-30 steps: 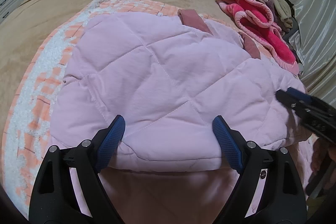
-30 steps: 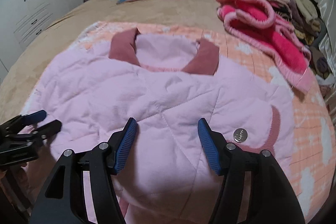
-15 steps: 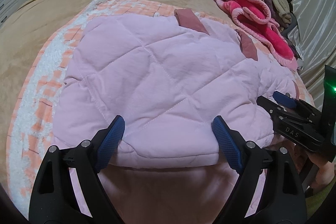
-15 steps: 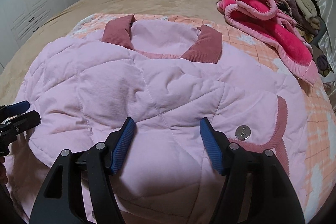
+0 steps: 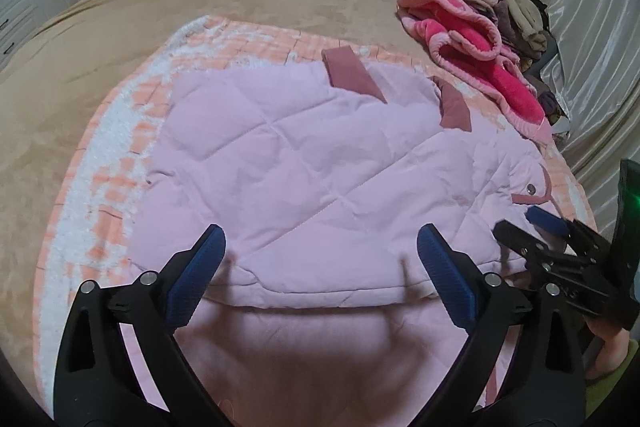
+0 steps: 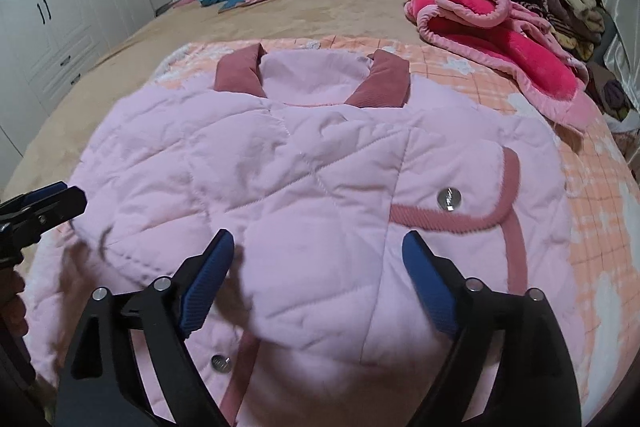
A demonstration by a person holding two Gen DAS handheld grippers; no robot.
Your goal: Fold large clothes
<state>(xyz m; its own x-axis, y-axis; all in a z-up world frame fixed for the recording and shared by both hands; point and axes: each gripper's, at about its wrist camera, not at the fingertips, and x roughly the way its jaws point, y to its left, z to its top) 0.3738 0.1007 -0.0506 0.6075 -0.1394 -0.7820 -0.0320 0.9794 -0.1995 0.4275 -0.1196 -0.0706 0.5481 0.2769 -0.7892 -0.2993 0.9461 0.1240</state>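
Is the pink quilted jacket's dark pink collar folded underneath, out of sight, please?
No, the collar lies exposed at the far end of the pink quilted jacket.

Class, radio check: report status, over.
Left gripper and right gripper opening, nothing held. Pink quilted jacket folded up on blanket. Nothing in the way.

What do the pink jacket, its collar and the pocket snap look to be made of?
Jacket: matte woven shell, apparently padded; stitched diamond quilting puffs up.
Collar: darker rose, finely ribbed, probably corduroy.
Snap: shiny silver disc, likely metal.
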